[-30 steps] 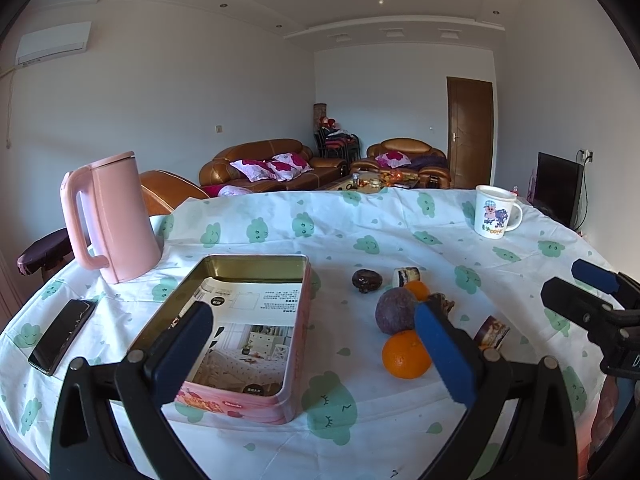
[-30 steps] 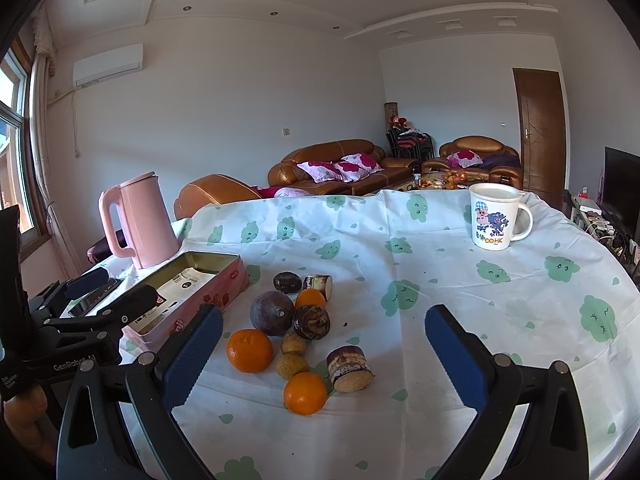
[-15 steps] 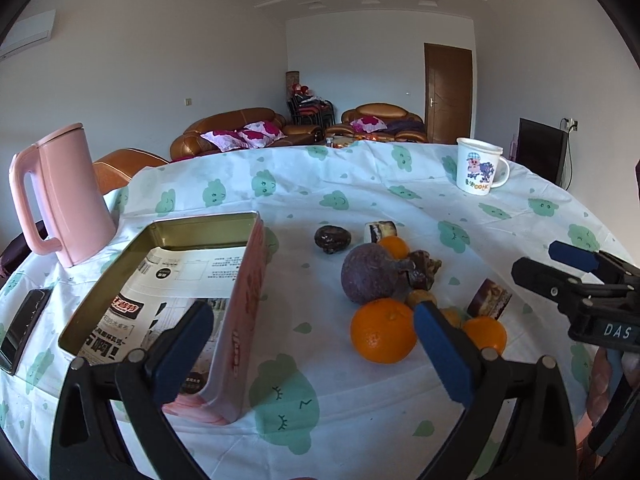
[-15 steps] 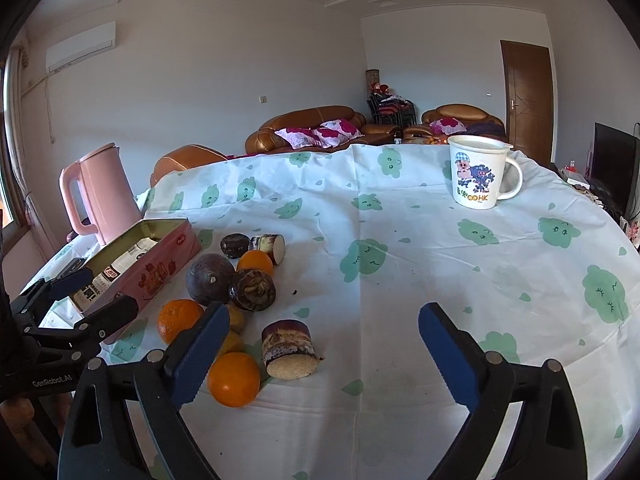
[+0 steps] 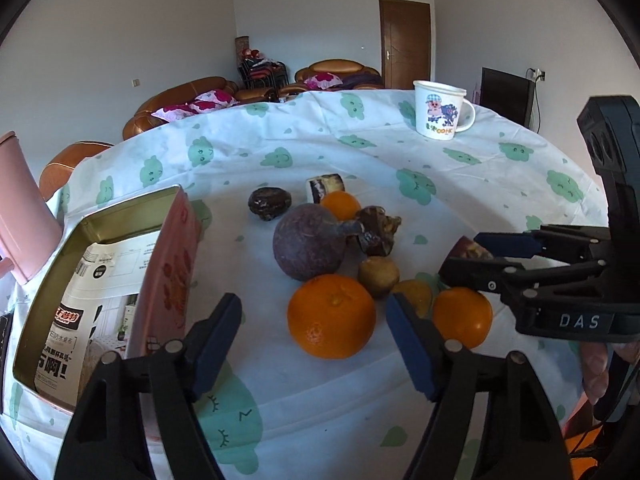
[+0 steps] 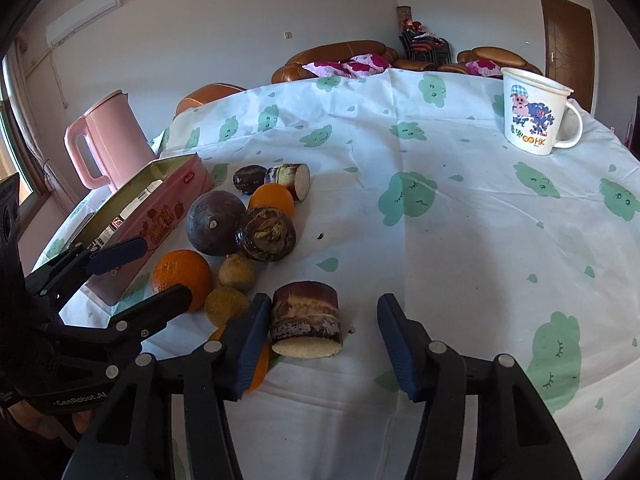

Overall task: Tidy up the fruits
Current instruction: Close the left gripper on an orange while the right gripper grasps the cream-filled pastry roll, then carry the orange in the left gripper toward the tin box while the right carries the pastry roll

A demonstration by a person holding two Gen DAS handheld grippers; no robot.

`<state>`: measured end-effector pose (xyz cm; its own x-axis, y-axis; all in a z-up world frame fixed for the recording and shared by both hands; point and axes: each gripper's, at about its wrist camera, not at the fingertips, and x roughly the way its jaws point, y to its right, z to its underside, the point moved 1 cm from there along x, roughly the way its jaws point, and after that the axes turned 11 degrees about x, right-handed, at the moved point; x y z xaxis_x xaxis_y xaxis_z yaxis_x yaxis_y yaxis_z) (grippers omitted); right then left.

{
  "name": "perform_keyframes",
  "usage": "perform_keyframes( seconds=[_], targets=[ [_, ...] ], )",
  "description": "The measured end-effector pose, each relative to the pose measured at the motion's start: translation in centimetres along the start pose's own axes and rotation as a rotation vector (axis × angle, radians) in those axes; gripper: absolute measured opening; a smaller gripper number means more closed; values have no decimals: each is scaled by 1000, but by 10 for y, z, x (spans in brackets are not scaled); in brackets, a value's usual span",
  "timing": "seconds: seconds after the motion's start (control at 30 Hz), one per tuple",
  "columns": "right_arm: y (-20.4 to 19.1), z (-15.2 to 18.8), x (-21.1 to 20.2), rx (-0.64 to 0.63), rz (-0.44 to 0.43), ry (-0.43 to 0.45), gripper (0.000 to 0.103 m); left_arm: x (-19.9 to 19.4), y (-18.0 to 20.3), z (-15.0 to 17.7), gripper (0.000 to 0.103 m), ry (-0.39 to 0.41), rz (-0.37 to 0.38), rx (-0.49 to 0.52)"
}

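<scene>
A cluster of fruit lies on the tablecloth. In the left wrist view my left gripper [image 5: 314, 332] is open, its blue pads on either side of a large orange [image 5: 331, 316]. Behind it sit a big dark purple fruit [image 5: 309, 242], a small brown fruit [image 5: 378, 276] and a second orange [image 5: 462, 317]. In the right wrist view my right gripper [image 6: 320, 330] is open around a cut purple-skinned chunk [image 6: 306, 319]. The open pink tin [image 5: 100, 280] lies to the left and also shows in the right wrist view [image 6: 160, 208].
A pink kettle [image 6: 106, 140] stands behind the tin. A white cartoon mug [image 6: 534, 118] stands far right on the cloth. A dark wrinkled fruit [image 5: 269, 203] and another cut chunk [image 5: 326, 187] lie at the back of the cluster. Sofas stand beyond the table.
Both grippers have moved forward and down toward the fruit. The left now brackets the large orange, the right brackets the cut chunk. Both stay open.
</scene>
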<state>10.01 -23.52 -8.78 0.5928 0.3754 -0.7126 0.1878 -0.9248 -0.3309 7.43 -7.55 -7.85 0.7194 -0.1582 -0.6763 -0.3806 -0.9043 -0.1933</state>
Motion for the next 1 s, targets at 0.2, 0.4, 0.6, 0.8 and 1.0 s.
perform_keyframes(
  seconds=[0.2, 0.4, 0.6, 0.8, 1.0],
  targets=[
    [0, 1, -2, -4, -37, 6, 37, 5, -2, 2, 50, -18, 68, -31],
    [-1, 2, -17, -13, -53, 93, 36, -7, -3, 4, 49, 44, 31, -30],
    [-2, 2, -23, -22, -70, 139, 36, -17, -7, 4, 49, 106, 4, -43],
    [-7, 8, -33, -61, -74, 210, 36, -29, -4, 6, 49, 179, -33, -37],
    [-8, 11, -39, -80, -88, 253, 36, -37, -4, 9, 49, 228, -59, -41]
  ],
)
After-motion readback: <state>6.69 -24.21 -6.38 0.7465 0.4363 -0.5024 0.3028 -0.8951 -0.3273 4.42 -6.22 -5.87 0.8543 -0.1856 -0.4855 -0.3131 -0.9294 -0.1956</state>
